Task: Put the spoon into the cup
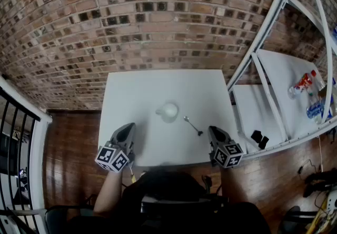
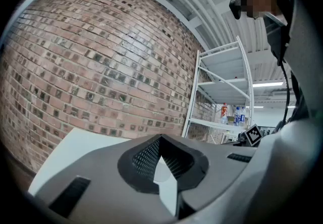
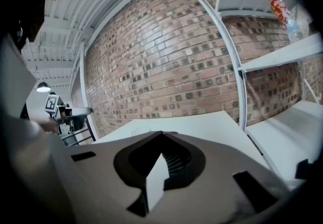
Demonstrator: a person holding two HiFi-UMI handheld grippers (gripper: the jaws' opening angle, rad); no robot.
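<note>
Spoon lies flat and slanted on the white table, a little right of the middle of the head view. Nothing holds the spoon. The white cup stands upright just left of it, with its handle poking out to the left. The two are close but not touching, and the cup looks empty from above. The left gripper sits at the lower left of the table, by the near edge, well apart from the cup. Its square-marked cube hangs over the edge toward the person. In the left gripper view the left gripper has its two fingers pressed together at the tips, with nothing between them. The right gripper sits at the lower right of the table, near the low end of the spoon but not touching it. In the right gripper view the right gripper also has its fingers pressed together, and they pinch nothing. A brick wall fills the top of the head view behind the table. A white shelf stands at the right side, and some bottles lie on it. The floor at the lower left is dark wood.
</note>
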